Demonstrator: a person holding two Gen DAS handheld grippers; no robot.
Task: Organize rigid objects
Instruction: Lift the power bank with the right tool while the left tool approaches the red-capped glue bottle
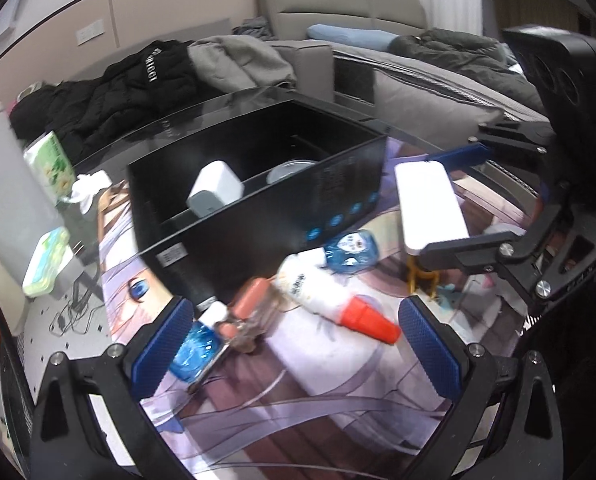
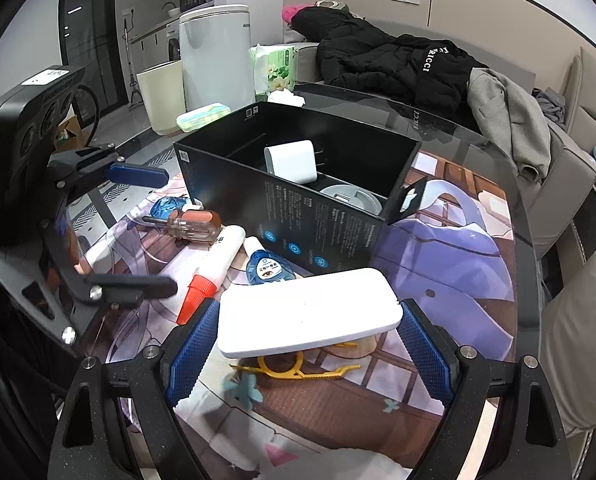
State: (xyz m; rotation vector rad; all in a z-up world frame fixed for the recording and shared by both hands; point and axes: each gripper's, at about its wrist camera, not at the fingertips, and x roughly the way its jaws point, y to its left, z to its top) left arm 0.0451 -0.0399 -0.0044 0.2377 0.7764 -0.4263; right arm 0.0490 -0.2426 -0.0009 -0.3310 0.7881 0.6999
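Our right gripper (image 2: 309, 344) is closed on the white flat case (image 2: 307, 312), both blue pads pressed to its short ends, the case held level above the mat (image 2: 437, 264) near the table's front edge. Beneath it lies a yellow plastic clip (image 2: 298, 368), untouched. Our left gripper (image 1: 294, 344) stands wide apart with nothing between its pads; it hovers over the screwdriver (image 1: 250, 312) and the white glue bottle with the orange cap (image 1: 329, 300), with one blue eye-drop bottle (image 1: 194, 350) at its left pad and another (image 1: 349, 248) further in, toward the box.

The black box (image 2: 337, 216) sits open toward the middle of the table, already holding a white charger (image 2: 294, 162) and a round grey piece (image 2: 349, 200). We judge the step in hand is carrying the case to that box. To do it well we should keep the case level, lift it clear of the near wall, and lower it into the free part beside the charger before letting go. The pinch sits only at the ends, so a tilt could let it slip. Our left should keep clear.
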